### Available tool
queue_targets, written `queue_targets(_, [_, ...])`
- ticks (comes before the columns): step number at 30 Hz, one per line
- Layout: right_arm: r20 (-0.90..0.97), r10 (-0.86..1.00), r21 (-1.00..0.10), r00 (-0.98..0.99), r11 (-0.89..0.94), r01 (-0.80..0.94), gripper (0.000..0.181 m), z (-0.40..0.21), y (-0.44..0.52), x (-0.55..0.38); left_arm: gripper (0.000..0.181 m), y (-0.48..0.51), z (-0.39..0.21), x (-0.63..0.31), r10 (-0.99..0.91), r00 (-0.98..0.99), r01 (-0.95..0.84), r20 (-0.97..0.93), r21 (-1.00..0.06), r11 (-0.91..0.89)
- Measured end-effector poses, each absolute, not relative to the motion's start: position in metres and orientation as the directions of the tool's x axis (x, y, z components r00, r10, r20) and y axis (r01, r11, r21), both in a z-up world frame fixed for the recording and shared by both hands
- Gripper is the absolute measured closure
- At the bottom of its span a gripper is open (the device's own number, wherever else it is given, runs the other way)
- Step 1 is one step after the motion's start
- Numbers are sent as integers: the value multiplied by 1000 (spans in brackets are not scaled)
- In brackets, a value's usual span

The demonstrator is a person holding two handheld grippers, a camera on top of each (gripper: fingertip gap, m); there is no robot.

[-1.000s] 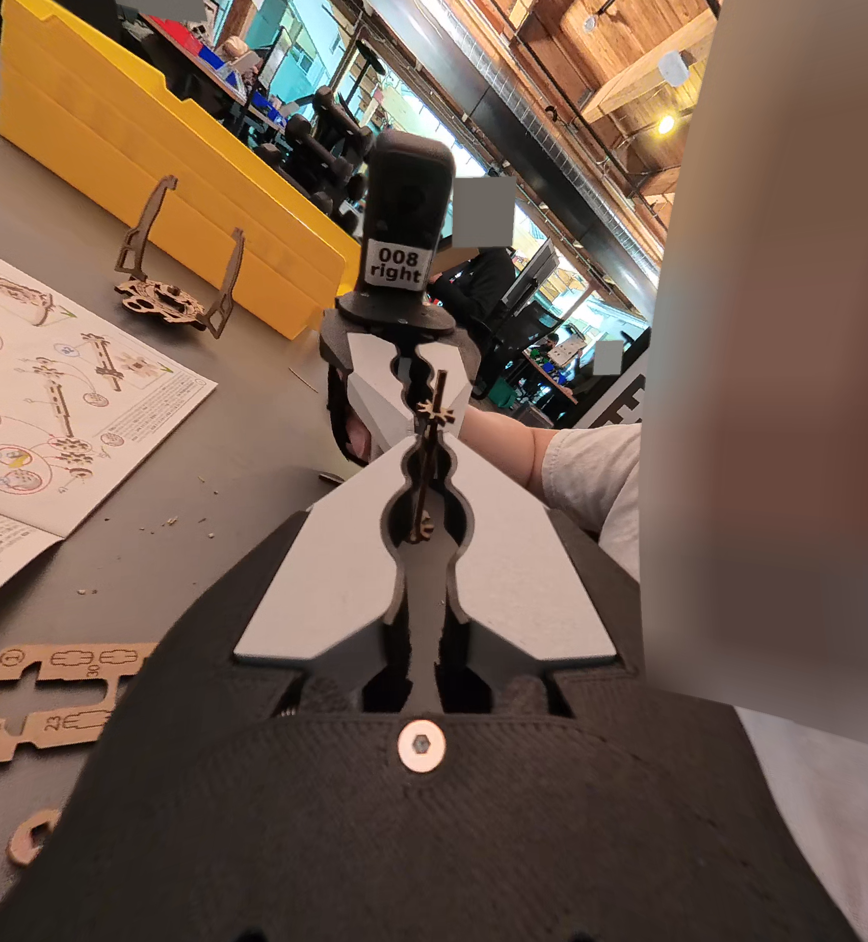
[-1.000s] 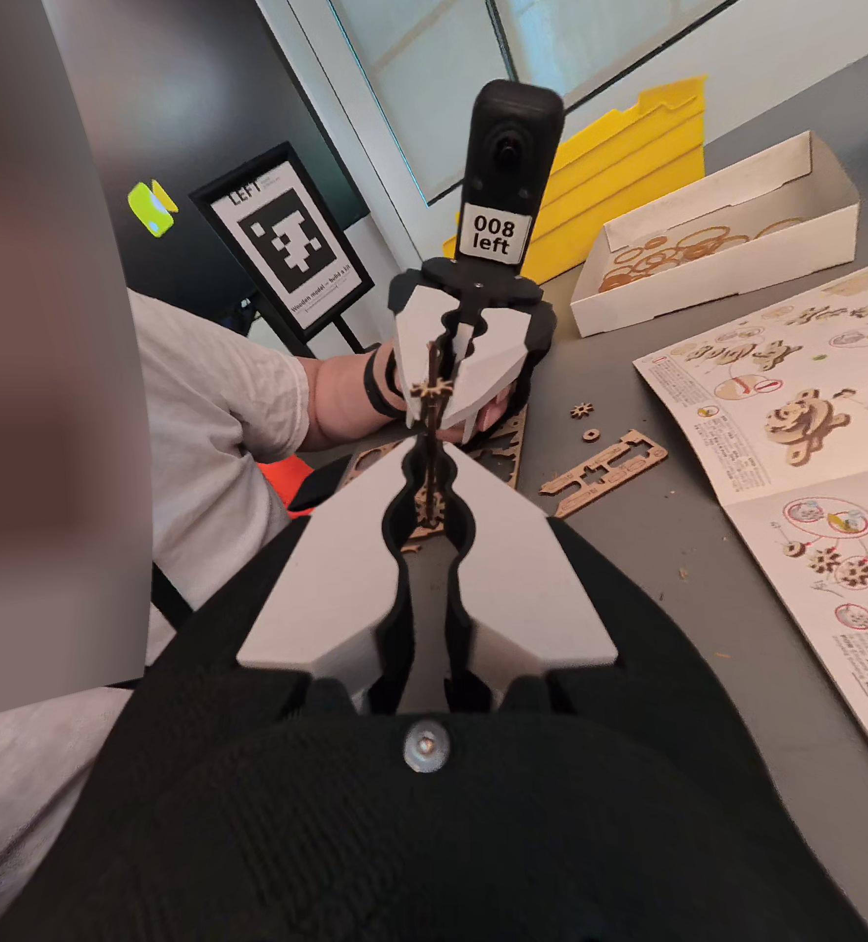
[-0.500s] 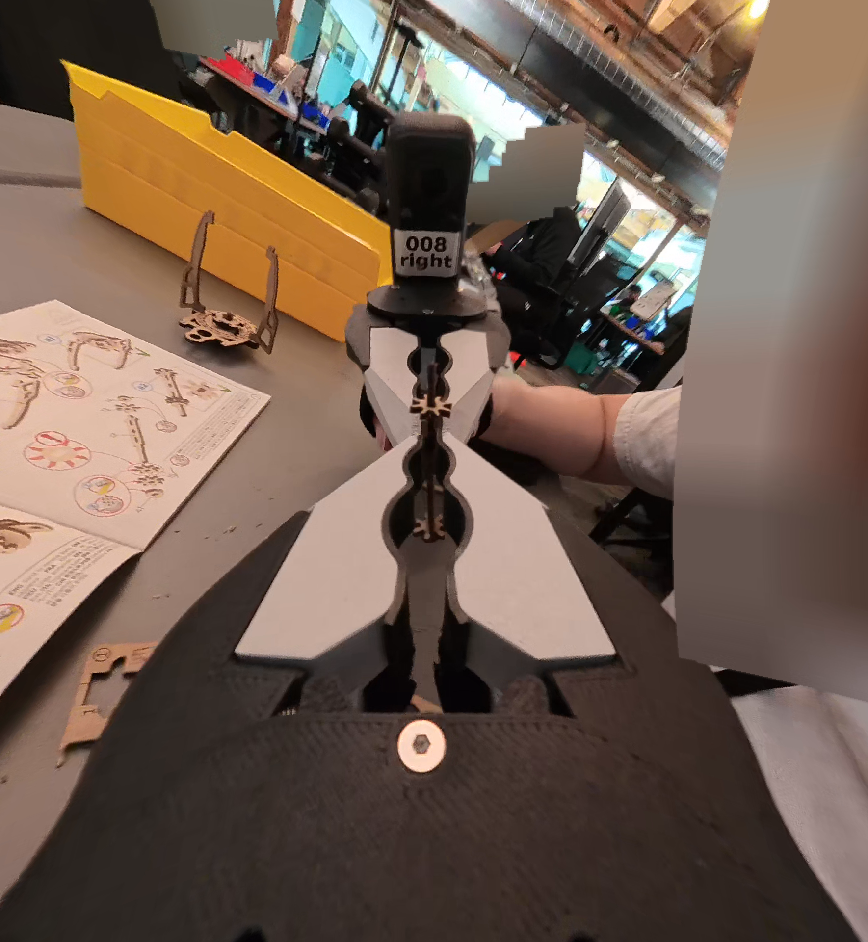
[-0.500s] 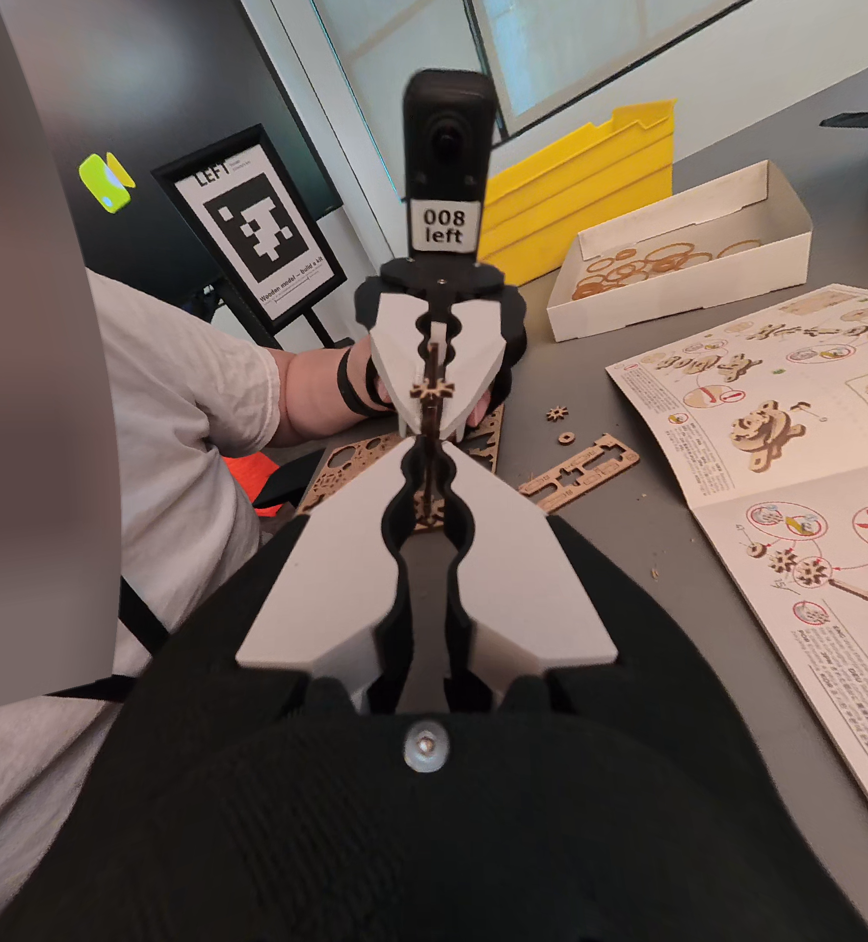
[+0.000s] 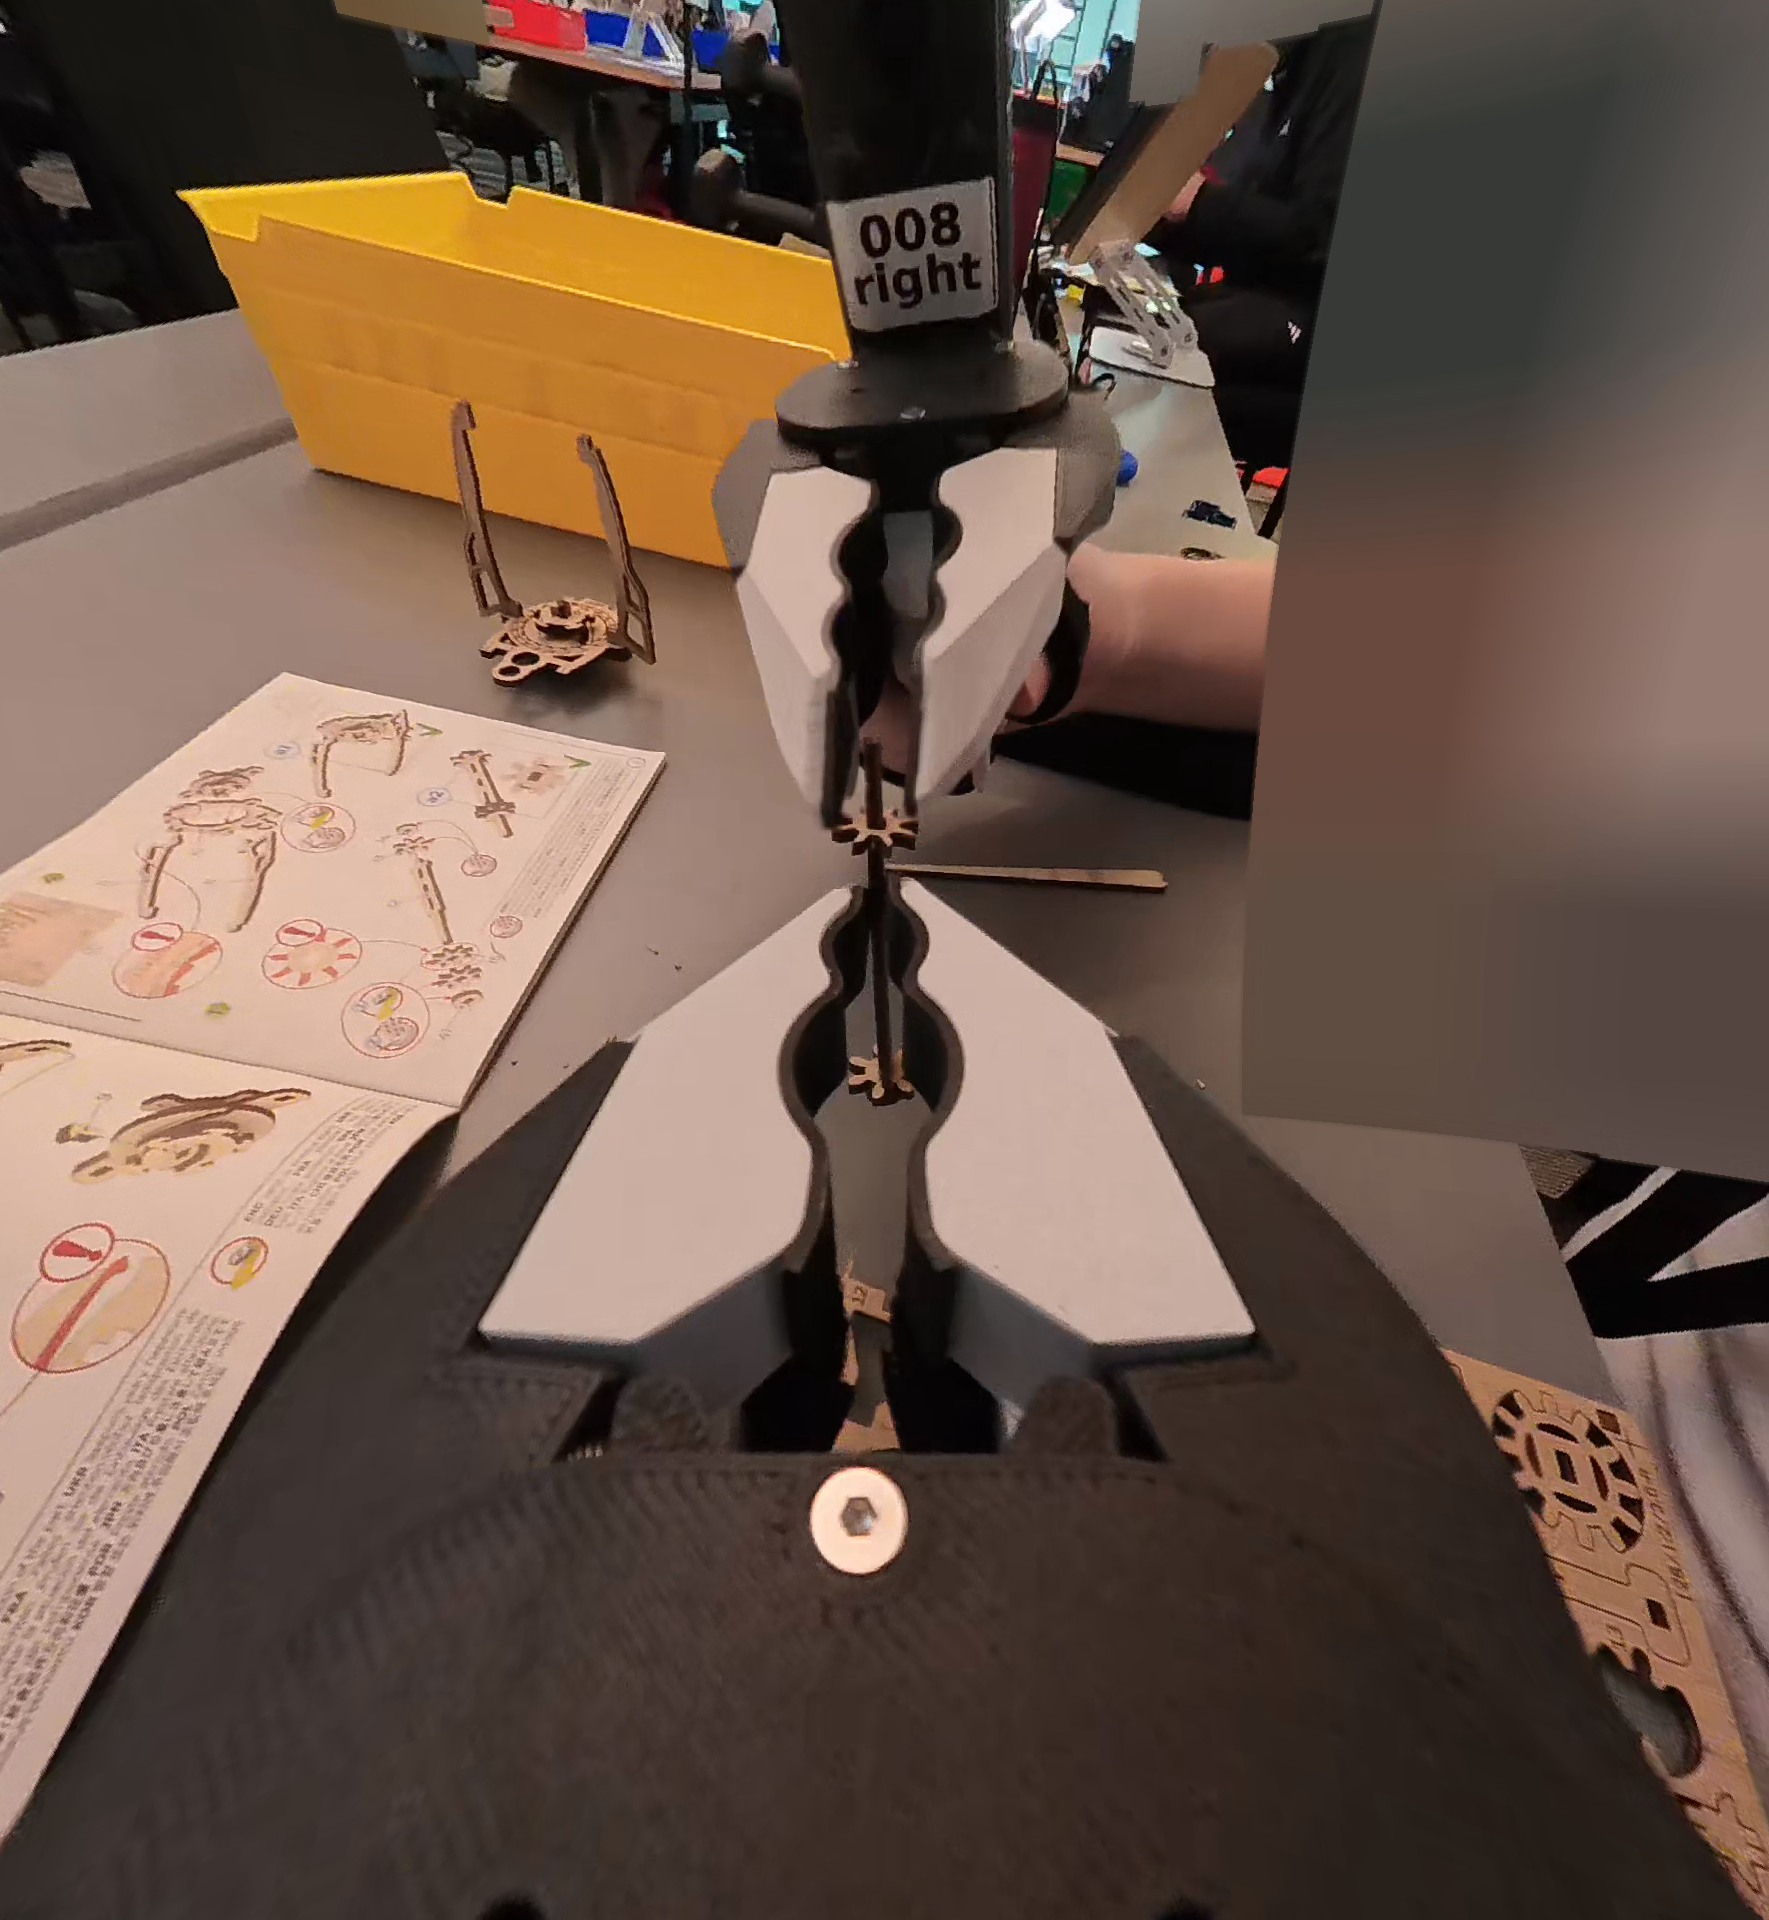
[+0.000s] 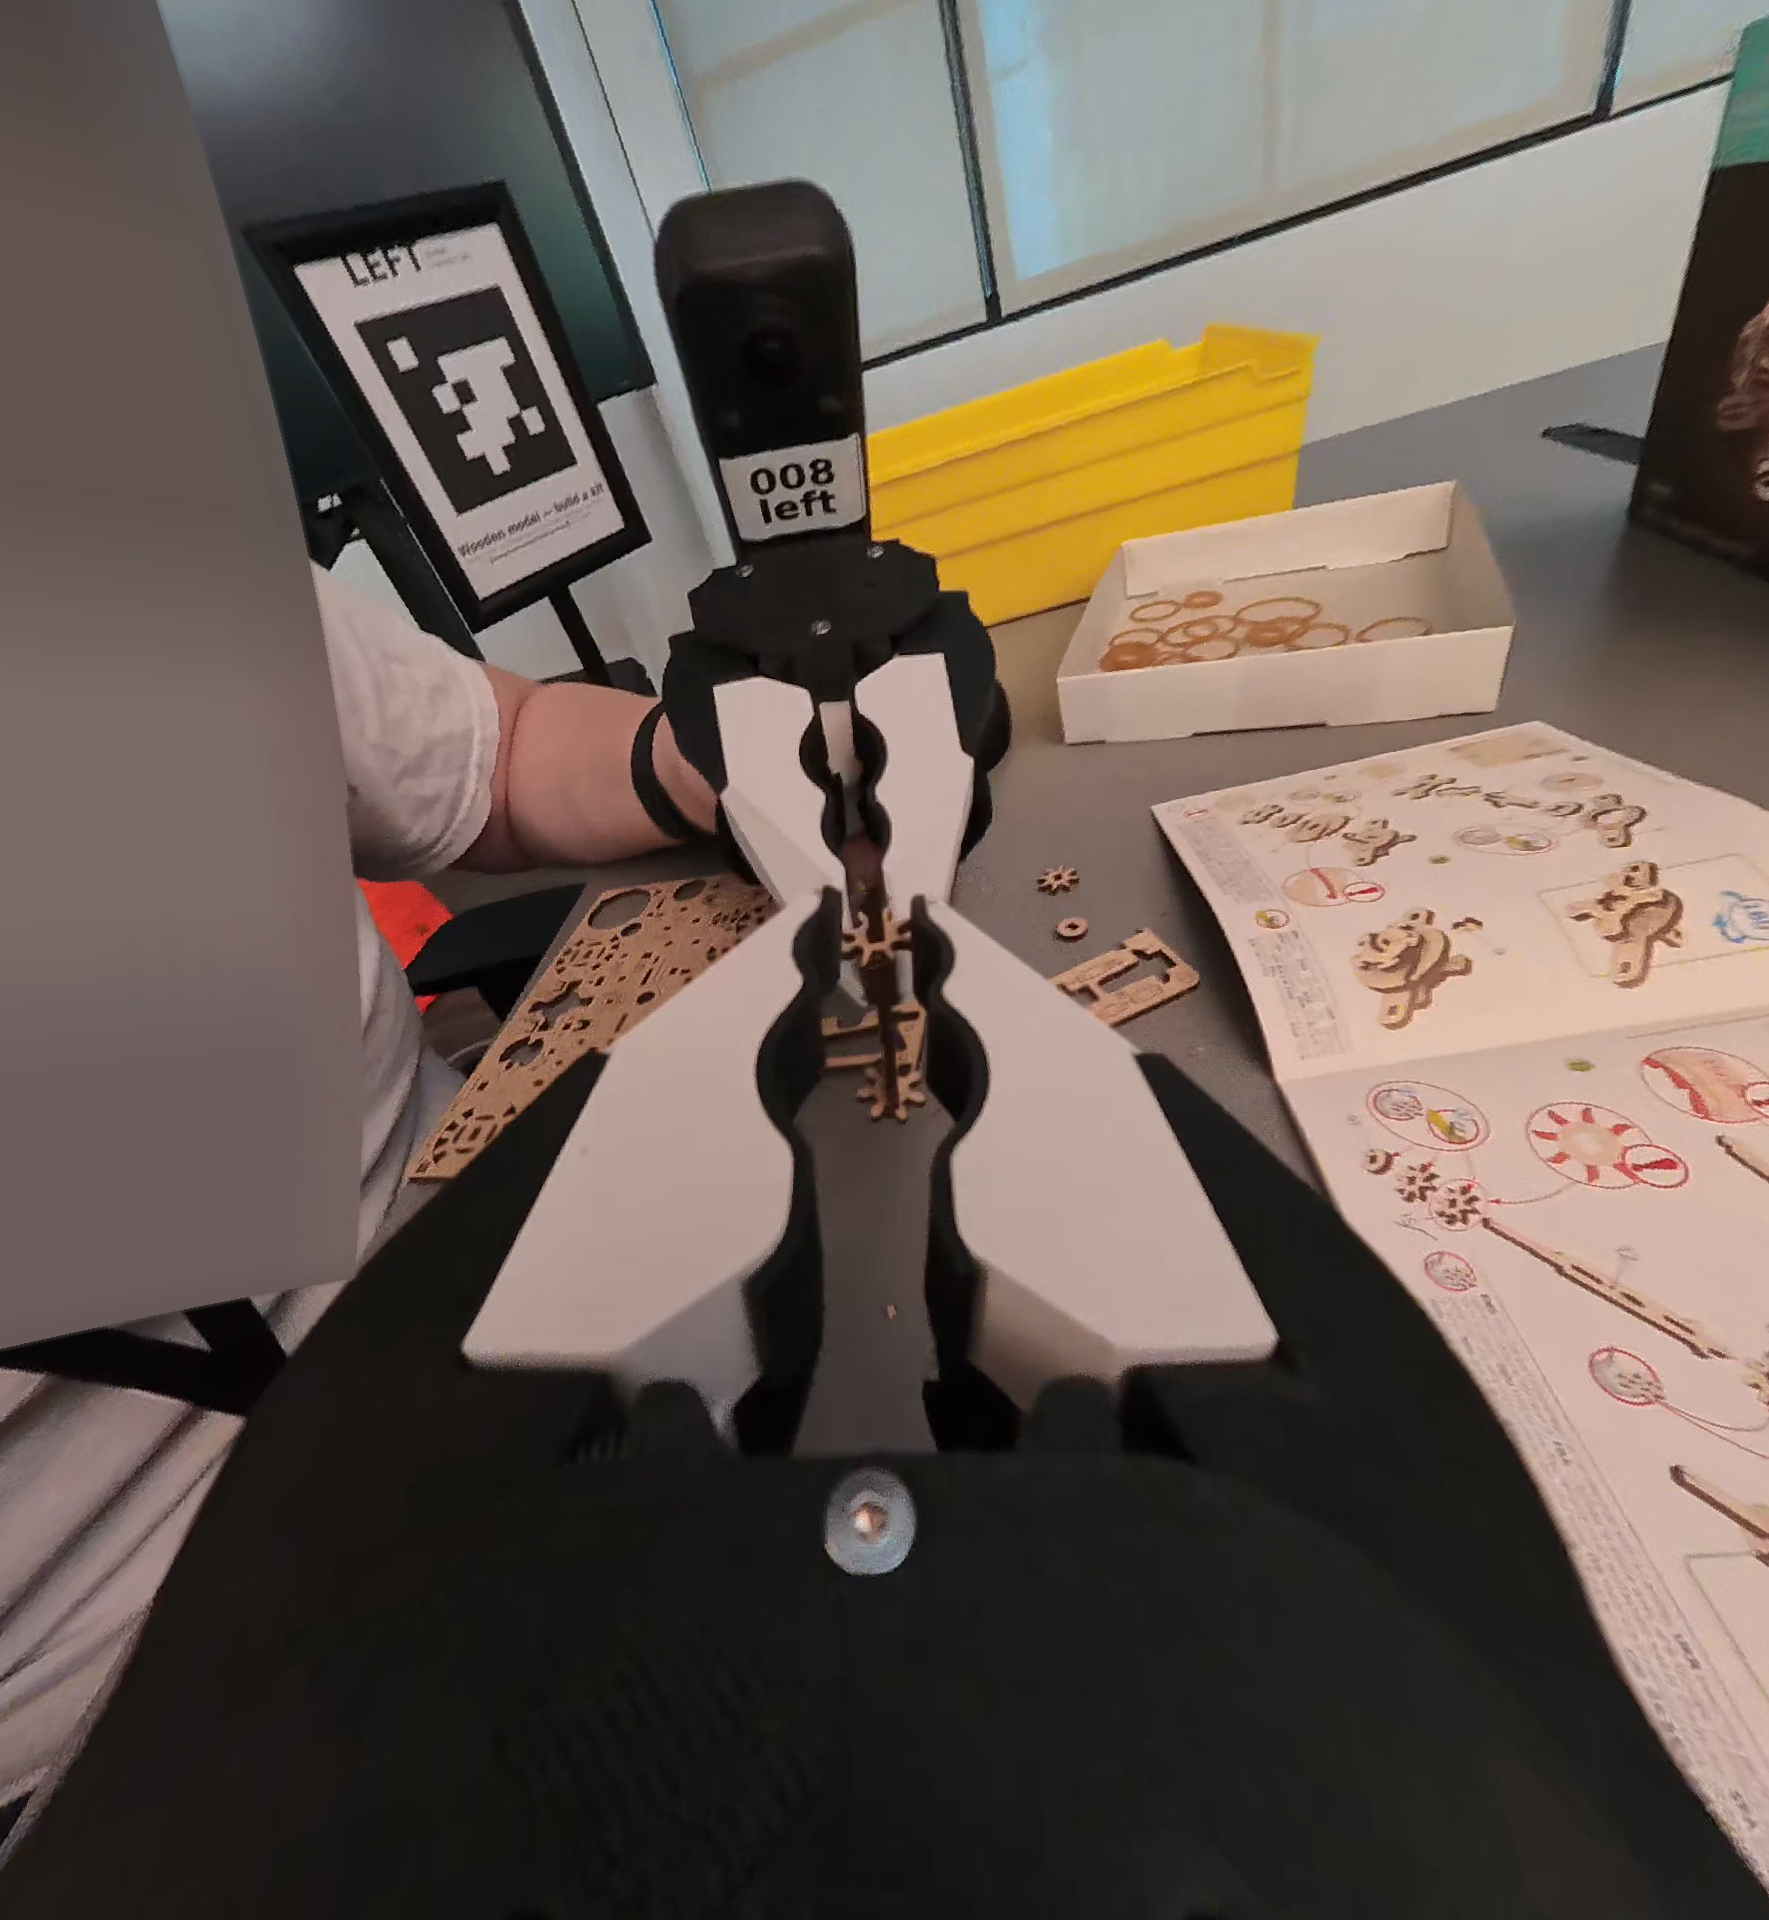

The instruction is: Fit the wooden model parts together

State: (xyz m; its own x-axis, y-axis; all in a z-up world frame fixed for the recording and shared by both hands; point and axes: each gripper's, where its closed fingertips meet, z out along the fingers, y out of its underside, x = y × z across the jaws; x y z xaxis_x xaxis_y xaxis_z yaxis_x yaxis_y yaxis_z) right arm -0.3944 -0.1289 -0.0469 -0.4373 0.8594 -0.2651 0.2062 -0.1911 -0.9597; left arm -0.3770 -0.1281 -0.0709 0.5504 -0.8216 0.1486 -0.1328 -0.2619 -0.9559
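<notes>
Tip to tip above the grey table (image 5: 236, 540), facing each other. Left gripper (image 5: 876, 896) pinched tight on a thin wooden axle (image 5: 878, 987), with one small gear (image 5: 880, 1081) sitting back in the hollow between its fingers. Second gear (image 5: 874, 829) out in the gap just beyond the left tips, right under the nose of the right gripper (image 5: 864, 800). Right gripper's fingers parted a little around the far end of the axle; gripped or merely straddled, cannot tell. Same from the right wrist view: right gripper (image 6: 864, 909) with a slight gap at its tips, axle (image 6: 885, 1023) running through, gears (image 6: 875, 940) threaded on it, left gripper (image 6: 838, 873) nose-on just behind.

Beside the axle on the left gripper's left, the open instruction sheet (image 5: 267, 914). Beyond the sheet, a part-built wooden frame (image 5: 553, 582) upright on the table, and behind that a yellow bin (image 5: 506, 332). In the right wrist view, a punched-out wooden parts sheet (image 6: 589, 997) flat on the table below the axle, loose gear (image 6: 1056, 881) and small cut-out piece (image 6: 1129, 977) near it, white box of wooden rings (image 6: 1275, 623) farther off.
</notes>
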Motion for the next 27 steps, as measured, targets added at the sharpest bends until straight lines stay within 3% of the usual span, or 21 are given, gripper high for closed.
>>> queue_targets(7, [-242, 866, -963, -438, -159, 218, 177, -50, -127, -393, 181, -127, -71, -375, -833, 534, -103, 144, -967, -234])
queue_targets(14, [-87, 890, -976, -448, 14, 218, 178, -55, -129, -388, 181, -127, -74, -372, -837, 534, -134, 120, -965, -225])
queue_targets(19, [-113, 893, -968, -436, 0, 251, 180, -59, -127, -388, 174, -126, -68, -379, -826, 548, -115, 131, -967, -229])
queue_targets(25, [-64, 900, -954, -432, 73, 292, 181, -70, -128, -389, 159, -127, -104, -378, -831, 557, -364, 0, -899, -244])
queue_targets(27, [-15, 906, -940, -424, 132, 315, 180, -78, -127, -390, 162, -131, -112, -374, -844, 537, -415, -16, -875, -248])
